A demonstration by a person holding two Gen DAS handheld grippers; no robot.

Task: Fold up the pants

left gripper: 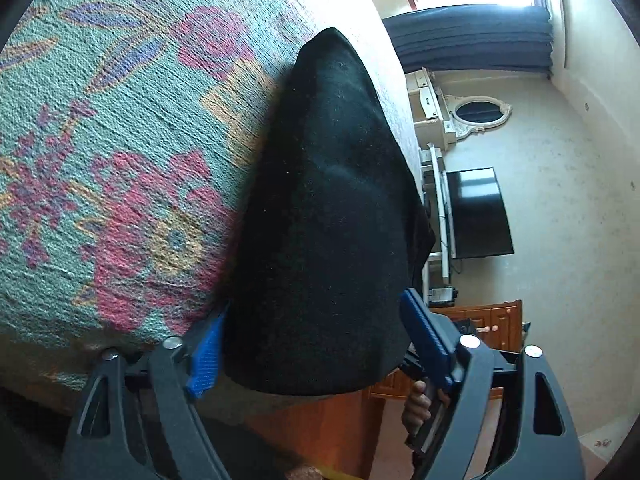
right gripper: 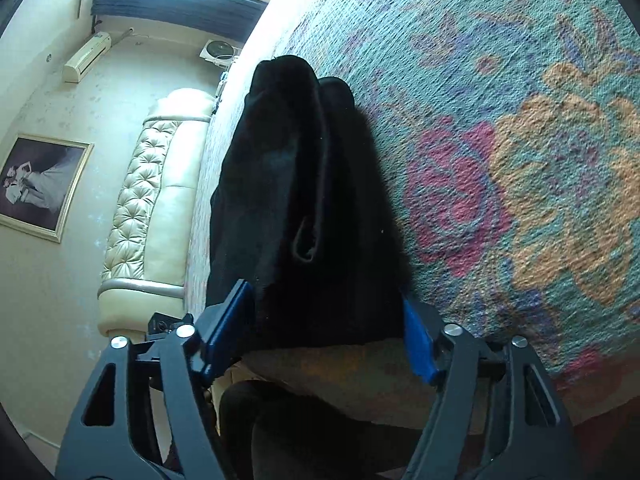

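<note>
Both jaw pairs stand half open astride the black pants point(left gripper: 328, 216); we cannot tell whether any pad presses. Our left gripper point(left gripper: 316, 340) and right gripper point(right gripper: 320, 344) straddle the near end, the pants lying folded along the floral bedspread point(left gripper: 120, 140). Risk: closing on one layer would drag the fold apart.

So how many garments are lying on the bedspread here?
1: black pants, folded into a long bundle near the edge of the floral bedspread, reaching between both grippers' fingers. Others may lie outside the frames.
</note>
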